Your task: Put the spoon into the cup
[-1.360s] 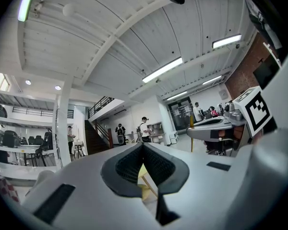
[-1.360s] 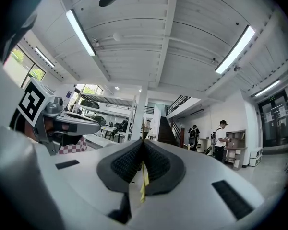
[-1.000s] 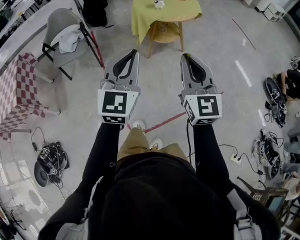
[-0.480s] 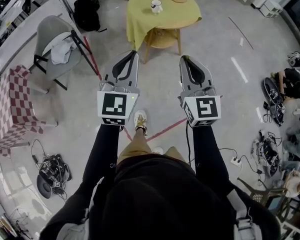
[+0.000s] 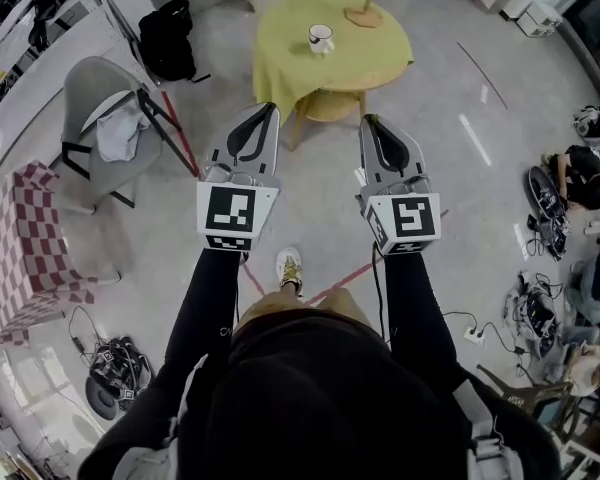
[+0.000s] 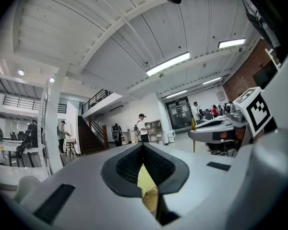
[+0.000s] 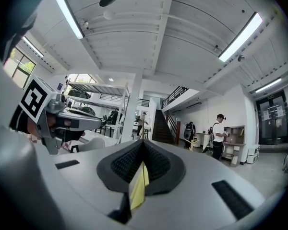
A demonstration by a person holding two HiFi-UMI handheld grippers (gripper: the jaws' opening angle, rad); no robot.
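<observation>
Head view, left tool (image 5: 267, 107), right tool (image 5: 369, 119), held level

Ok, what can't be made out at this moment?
Spoon: none discernible on the table in the head view; too far and small.
Cup: inside too small to read.
Wooden stand: top cut by frame edge.
Gripper views: shut left gripper and right gripper hide the table, bar a yellow sliver.
</observation>
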